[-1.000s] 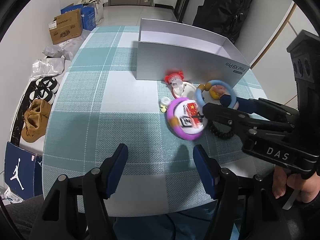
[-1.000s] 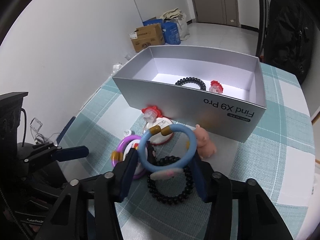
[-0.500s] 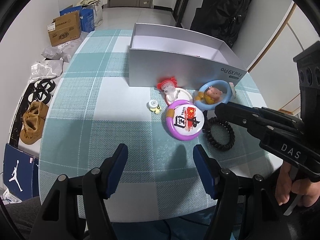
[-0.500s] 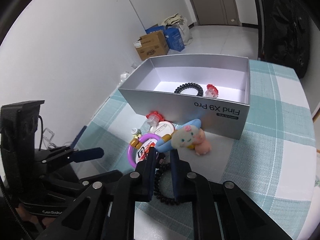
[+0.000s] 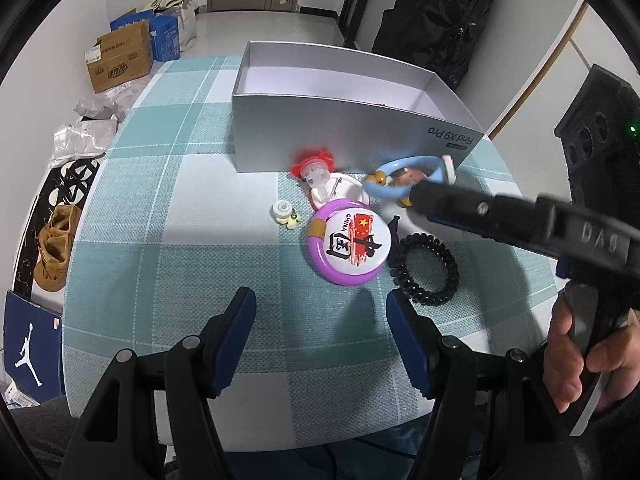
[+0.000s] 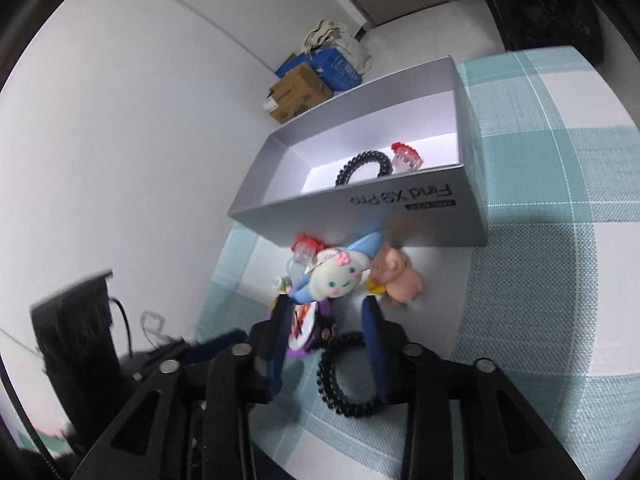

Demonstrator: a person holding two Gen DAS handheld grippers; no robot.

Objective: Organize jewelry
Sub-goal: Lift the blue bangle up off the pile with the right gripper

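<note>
Beside the grey box [image 6: 360,204], right gripper [image 6: 326,312], just reopening, seemingly touches blue bangle [image 6: 360,246].

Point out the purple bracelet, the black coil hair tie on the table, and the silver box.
purple bracelet [image 5: 320,258]: left wrist view, left band.
black coil hair tie [image 5: 448,254]: left wrist view, right coils.
silver box [image 5: 320,128]: left wrist view, front wall.

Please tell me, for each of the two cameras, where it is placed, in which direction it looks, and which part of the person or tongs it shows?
Left wrist: on the left tongs, looking down at the checked table; shows its own blue-padded fingers, the right tongs' arm and a hand.
Right wrist: on the right tongs, rolled sideways, facing the silver box; shows its own fingers.
Shared: box, blue bracelet, purple bracelet, black coil.
</note>
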